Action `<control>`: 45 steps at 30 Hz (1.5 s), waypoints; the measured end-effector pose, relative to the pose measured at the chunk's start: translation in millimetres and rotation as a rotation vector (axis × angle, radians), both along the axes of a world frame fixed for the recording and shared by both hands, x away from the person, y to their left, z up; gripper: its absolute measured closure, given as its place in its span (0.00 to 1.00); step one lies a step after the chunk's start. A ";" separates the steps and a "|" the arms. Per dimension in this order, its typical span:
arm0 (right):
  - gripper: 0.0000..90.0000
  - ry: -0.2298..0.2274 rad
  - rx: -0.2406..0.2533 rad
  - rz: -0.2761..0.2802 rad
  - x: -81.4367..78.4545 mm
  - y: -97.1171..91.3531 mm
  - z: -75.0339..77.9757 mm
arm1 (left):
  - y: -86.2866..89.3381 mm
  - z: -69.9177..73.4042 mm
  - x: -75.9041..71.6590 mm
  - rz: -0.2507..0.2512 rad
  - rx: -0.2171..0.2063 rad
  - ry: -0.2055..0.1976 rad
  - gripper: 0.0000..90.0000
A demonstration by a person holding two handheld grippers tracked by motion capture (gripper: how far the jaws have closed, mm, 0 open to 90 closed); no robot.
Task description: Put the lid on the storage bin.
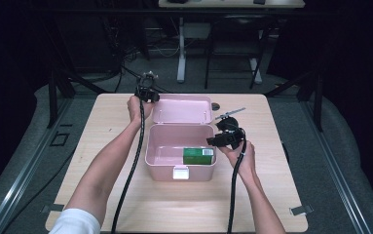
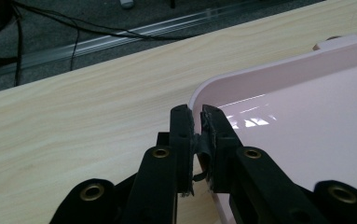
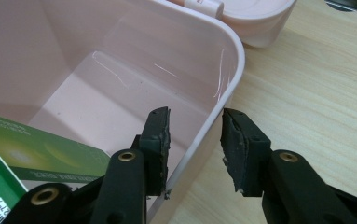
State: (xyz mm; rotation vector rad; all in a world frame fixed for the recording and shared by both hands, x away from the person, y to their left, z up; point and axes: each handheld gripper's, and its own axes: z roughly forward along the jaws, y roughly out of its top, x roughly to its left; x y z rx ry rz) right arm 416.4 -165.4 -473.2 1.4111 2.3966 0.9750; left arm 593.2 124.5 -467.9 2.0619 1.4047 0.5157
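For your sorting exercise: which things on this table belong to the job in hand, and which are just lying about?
In the job:
pink box
lid
green carton
left gripper
right gripper

Lying about:
small round thing by the lid
tape tabs

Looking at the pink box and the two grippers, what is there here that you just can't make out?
- Green carton, high view: print too small to read; in the right gripper view the left edge cuts it off.
- Right gripper: its jaws straddle the pink box wall; pad contact unclear.
- Left gripper, shut on the lid rim: the jaws hide the pinched edge.
- Front latch, high view: too small.
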 end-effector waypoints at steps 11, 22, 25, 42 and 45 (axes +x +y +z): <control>0.69 -0.008 -0.004 -0.005 0.0 2.0 -1.3 | 10.3 18.9 -8.7 -0.015 -0.051 -0.061 0.93; 0.70 -0.013 0.008 0.000 -1.8 0.8 -2.8 | 18.8 29.7 -20.5 -0.039 -0.077 -0.111 0.93; 0.70 -0.013 0.007 -0.002 -1.9 1.3 -2.9 | 21.0 32.1 -22.1 -0.043 -0.090 -0.118 0.93; 0.70 -0.013 -0.004 -0.021 -2.6 2.5 -10.3 | 24.7 54.0 -35.8 -0.091 -0.120 -0.185 0.93; 0.70 -0.015 -0.001 -0.023 -2.8 2.3 -10.4 | 25.0 58.3 -39.4 -0.098 -0.121 -0.202 0.93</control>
